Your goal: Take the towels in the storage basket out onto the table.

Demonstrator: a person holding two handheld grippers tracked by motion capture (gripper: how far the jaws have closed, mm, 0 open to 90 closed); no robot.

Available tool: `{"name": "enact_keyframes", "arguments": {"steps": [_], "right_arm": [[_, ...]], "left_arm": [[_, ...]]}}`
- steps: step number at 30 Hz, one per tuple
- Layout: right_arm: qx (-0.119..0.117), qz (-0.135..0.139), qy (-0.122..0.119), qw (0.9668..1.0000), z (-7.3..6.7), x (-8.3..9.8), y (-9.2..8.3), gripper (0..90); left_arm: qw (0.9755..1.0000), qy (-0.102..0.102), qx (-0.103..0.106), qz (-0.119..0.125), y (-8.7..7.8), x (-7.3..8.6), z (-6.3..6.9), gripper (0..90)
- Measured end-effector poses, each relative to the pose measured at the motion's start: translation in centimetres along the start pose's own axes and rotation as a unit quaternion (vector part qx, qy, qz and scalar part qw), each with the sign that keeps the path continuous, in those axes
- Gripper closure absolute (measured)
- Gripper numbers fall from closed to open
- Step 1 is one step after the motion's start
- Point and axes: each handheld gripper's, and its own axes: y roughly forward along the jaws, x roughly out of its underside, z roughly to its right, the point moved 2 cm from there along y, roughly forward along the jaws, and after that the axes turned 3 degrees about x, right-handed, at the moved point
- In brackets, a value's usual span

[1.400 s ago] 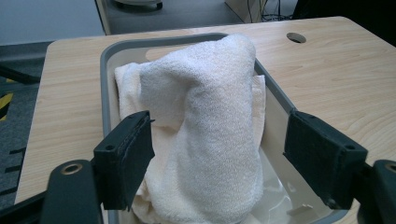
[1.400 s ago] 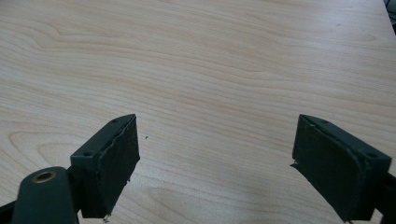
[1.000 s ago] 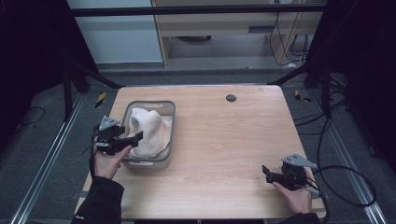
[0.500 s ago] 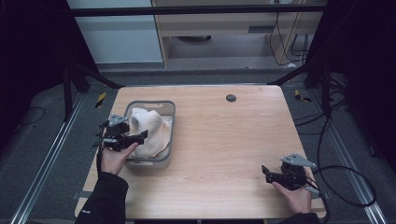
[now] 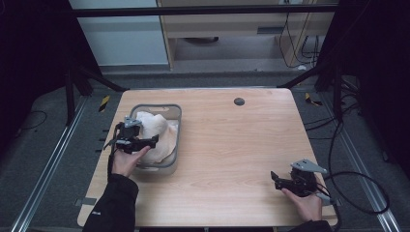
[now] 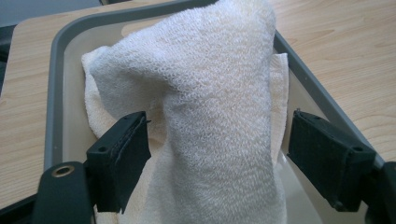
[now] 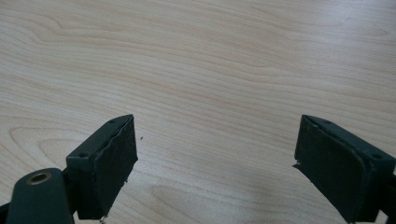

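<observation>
A crumpled white towel [image 5: 157,130] lies heaped in a grey plastic basket [image 5: 175,159] on the left part of the wooden table. My left gripper [image 5: 153,141] reaches over the basket's near left rim, level with the heap. In the left gripper view a raised fold of the towel [image 6: 210,84] stands between the wide-spread jaws of the left gripper [image 6: 219,158]. The jaws have just been opening, and a gap shows at the right pad [image 6: 327,163]. My right gripper [image 5: 274,178] rests near the front right corner. In its own view the right gripper [image 7: 215,158] stands open over bare wood.
The table [image 5: 232,145] has a small dark round spot [image 5: 239,101] near its far edge. A black cable [image 5: 360,193] loops off the right side past the right hand. The basket rim [image 6: 53,93] curves around the towel. Dark frame posts stand around the table.
The left hand has moved to the right and a little down, bringing its gripper from the basket's left rim over onto the towel. The right hand has stayed put.
</observation>
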Motion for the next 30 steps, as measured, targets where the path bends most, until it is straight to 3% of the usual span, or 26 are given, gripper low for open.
{"name": "enact_keyframes", "arguments": {"steps": [11,18,25,30], "right_arm": [[-0.003,-0.007,-0.006,1.0,-0.1,0.1,0.2,12.8],[-0.005,-0.011,-0.006,0.9999,-0.1,0.1,0.2,12.7],[-0.007,-0.013,-0.01,0.9999,-0.1,0.1,0.3,12.7],[-0.007,-0.014,-0.007,0.9998,-0.1,0.1,0.3,12.7]], "left_arm": [[0.9996,0.007,-0.011,-0.024,1.4,0.1,0.0,24.0],[0.9992,0.0,-0.017,-0.037,2.1,0.4,-0.2,28.7],[0.9988,0.001,-0.02,-0.045,2.3,0.4,0.0,43.6],[0.9983,-0.003,-0.024,-0.054,2.4,0.3,0.1,49.2]]}}
